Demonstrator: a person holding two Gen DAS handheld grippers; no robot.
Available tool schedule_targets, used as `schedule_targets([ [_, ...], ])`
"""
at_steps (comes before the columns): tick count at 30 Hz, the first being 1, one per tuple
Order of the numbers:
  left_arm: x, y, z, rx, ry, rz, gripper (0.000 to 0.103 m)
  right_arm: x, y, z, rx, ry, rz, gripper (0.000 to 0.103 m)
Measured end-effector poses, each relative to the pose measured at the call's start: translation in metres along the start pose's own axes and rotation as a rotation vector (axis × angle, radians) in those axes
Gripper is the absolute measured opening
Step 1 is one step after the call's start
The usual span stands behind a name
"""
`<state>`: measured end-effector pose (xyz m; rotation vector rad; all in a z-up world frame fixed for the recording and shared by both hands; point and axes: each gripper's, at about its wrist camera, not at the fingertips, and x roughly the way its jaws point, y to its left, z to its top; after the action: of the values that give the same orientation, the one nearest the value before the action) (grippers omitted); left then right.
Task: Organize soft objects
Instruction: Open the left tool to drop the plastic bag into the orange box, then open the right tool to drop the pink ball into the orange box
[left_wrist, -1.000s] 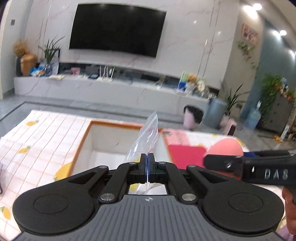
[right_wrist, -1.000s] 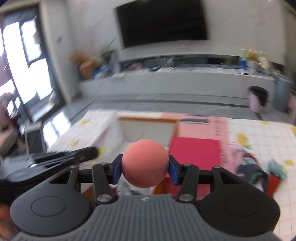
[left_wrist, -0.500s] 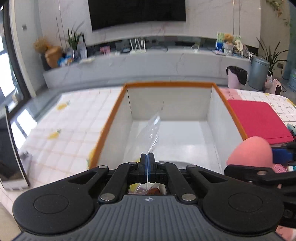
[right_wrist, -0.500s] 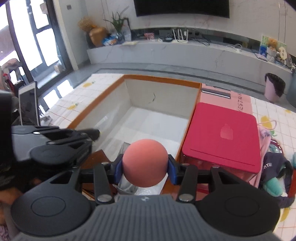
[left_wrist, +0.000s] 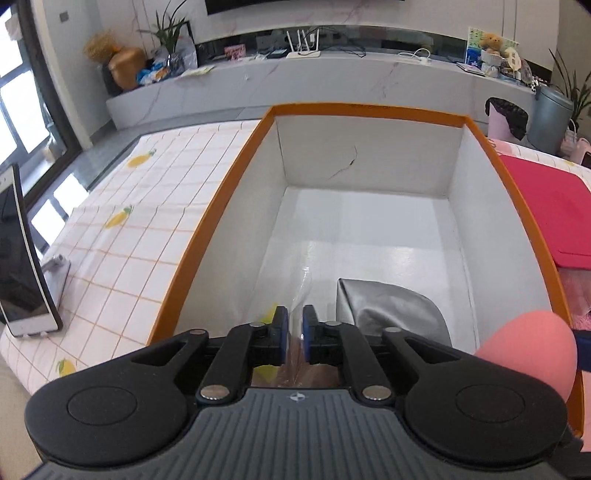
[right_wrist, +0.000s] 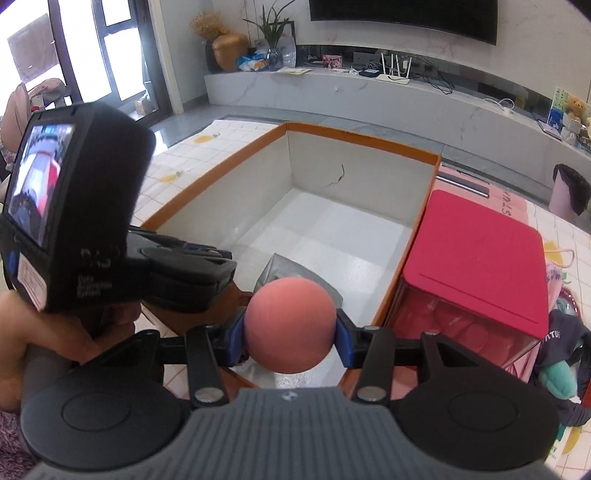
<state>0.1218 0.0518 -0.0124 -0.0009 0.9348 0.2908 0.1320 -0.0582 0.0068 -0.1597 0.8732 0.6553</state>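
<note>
An orange-rimmed white box (left_wrist: 218, 206) (right_wrist: 421, 236) lies open below both grippers. My left gripper (left_wrist: 294, 334) is open a little over the box's near end; a clear plastic bag (left_wrist: 301, 295) stands loose between its fingers. A silver soft pouch (left_wrist: 388, 306) (right_wrist: 280, 267) lies on the box floor to the right of it. My right gripper (right_wrist: 290, 341) is shut on a pink foam ball (right_wrist: 290, 325) (left_wrist: 532, 350) above the box's near right corner.
A red-lidded clear container (right_wrist: 476, 262) stands right of the box. Soft clothes and a teal plush (right_wrist: 557, 376) lie at the far right. A phone on a stand (left_wrist: 18, 266) is at the left on the checked cloth (left_wrist: 147, 206).
Both grippers have moved forward and down over the box. My left gripper has opened and let go of the clear bag. The right one still holds the ball.
</note>
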Motion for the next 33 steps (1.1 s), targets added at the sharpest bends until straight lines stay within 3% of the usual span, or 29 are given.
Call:
schedule_targets([
  [2,-0.002,0.003,0.001,-0.017,0.002,-0.014,0.029,0.0,0.0,0.001,0.001,0.001,-0.005,0.048],
  [5,-0.005,0.006,0.003,-0.032,-0.002,-0.037,0.06,0.0,-0.001,0.002,0.016,-0.006,-0.004,0.048],
  [12,-0.007,0.02,0.007,-0.119,0.053,-0.188,0.078,0.0,0.002,-0.001,0.027,-0.007,-0.019,0.048],
  [18,-0.027,0.03,0.008,-0.13,-0.046,-0.205,0.081,0.0,0.007,-0.001,0.041,-0.014,-0.061,0.049],
  [23,-0.029,0.043,0.015,-0.182,-0.047,-0.236,0.081,0.002,0.013,-0.002,0.051,-0.016,-0.086,0.052],
  [28,-0.026,0.053,0.016,-0.222,-0.025,-0.252,0.081,-0.001,0.018,0.0,0.035,-0.015,-0.08,0.07],
  [30,-0.027,0.055,0.016,-0.224,-0.031,-0.26,0.081,-0.003,0.022,0.0,0.024,-0.022,-0.091,0.072],
  [33,-0.031,0.054,0.016,-0.213,-0.049,-0.273,0.081,-0.006,0.023,0.001,0.025,-0.035,-0.075,0.09],
])
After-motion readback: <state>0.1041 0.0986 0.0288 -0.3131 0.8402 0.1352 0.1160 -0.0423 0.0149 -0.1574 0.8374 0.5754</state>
